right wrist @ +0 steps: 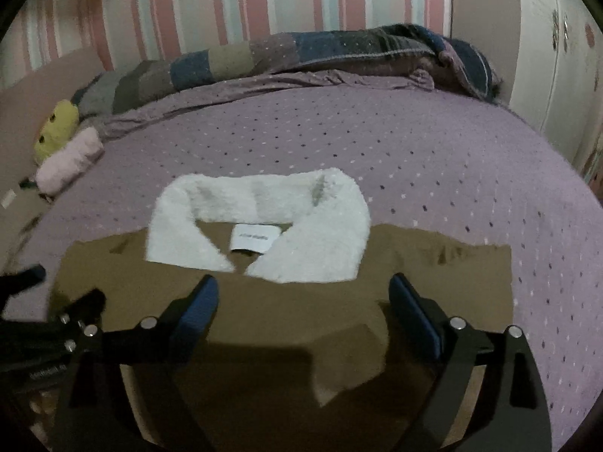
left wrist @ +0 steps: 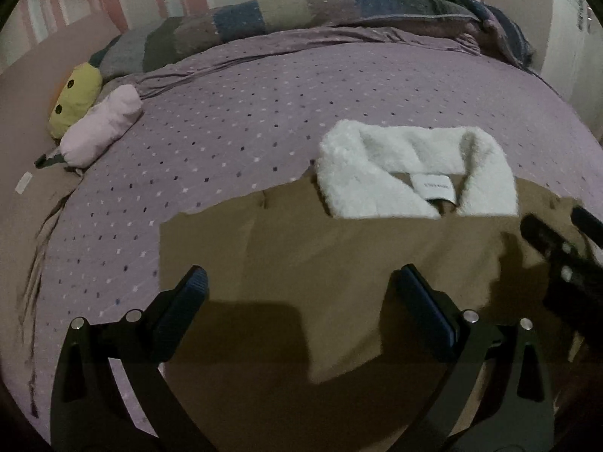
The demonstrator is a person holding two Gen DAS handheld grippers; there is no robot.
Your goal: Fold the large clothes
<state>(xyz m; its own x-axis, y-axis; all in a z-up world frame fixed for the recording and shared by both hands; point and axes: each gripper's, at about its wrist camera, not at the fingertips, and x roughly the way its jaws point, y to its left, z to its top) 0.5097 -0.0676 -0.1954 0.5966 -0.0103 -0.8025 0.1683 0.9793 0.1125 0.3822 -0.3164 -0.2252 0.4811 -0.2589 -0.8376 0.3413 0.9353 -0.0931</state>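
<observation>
a brown coat with a white fleecy collar [right wrist: 286,309] lies folded into a neat rectangle on the lilac dotted bed [right wrist: 414,158], collar at twelve o'clock. left tongs [left wrist: 301,293] and right tongs [right wrist: 303,305] hover open, empty; folding looks nearly finished.

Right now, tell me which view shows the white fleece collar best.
The right wrist view: the white fleece collar sits near centre, both lapels and the label showing whole. The left wrist view has the collar complete too, but off to the right.
</observation>
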